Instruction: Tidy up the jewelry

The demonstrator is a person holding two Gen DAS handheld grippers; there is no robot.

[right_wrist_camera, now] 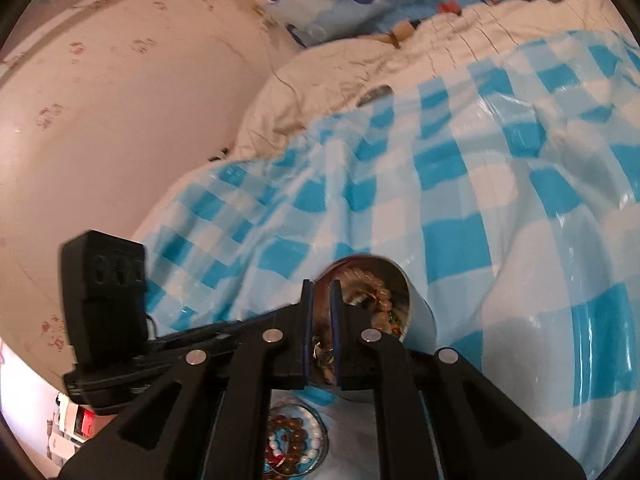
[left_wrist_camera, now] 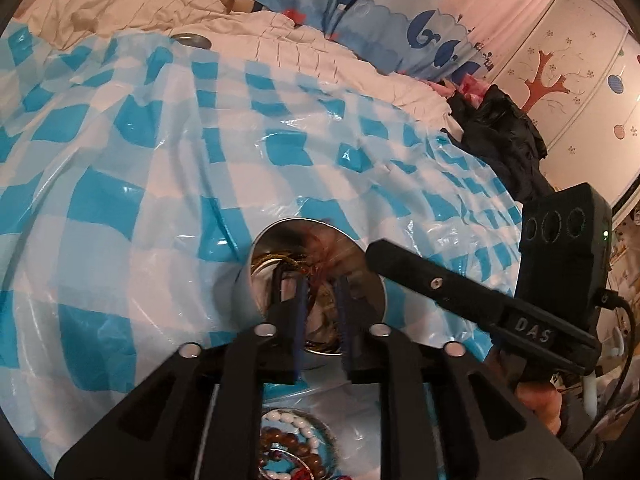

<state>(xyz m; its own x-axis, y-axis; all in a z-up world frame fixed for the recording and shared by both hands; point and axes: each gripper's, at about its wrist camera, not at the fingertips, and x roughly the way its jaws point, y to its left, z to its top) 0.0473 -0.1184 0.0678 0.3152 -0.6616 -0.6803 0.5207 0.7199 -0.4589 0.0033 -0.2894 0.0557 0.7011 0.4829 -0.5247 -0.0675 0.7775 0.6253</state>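
A round metal tin (left_wrist_camera: 256, 276) holding jewelry stands tilted on the blue checked plastic sheet; it also shows in the right wrist view (right_wrist_camera: 420, 312). My left gripper (left_wrist_camera: 322, 276) reaches into the tin, its jaws narrowly apart around a tangle of gold chain and red thread (left_wrist_camera: 320, 256); a grip cannot be told. My right gripper (right_wrist_camera: 321, 284) is at the tin's mouth, jaws narrowly apart, beside beaded bracelets (right_wrist_camera: 378, 292). A glass dish (left_wrist_camera: 320, 428) of white and brown bead strings lies below the grippers; it also shows in the right wrist view (right_wrist_camera: 320, 424).
The checked sheet (left_wrist_camera: 120, 184) covers a bed with a cream quilt (left_wrist_camera: 280, 36) behind. A small round lid (left_wrist_camera: 191, 40) lies at the sheet's far edge. A black garment (left_wrist_camera: 500, 136) sits at the right. A pink wall (right_wrist_camera: 100, 120) stands left.
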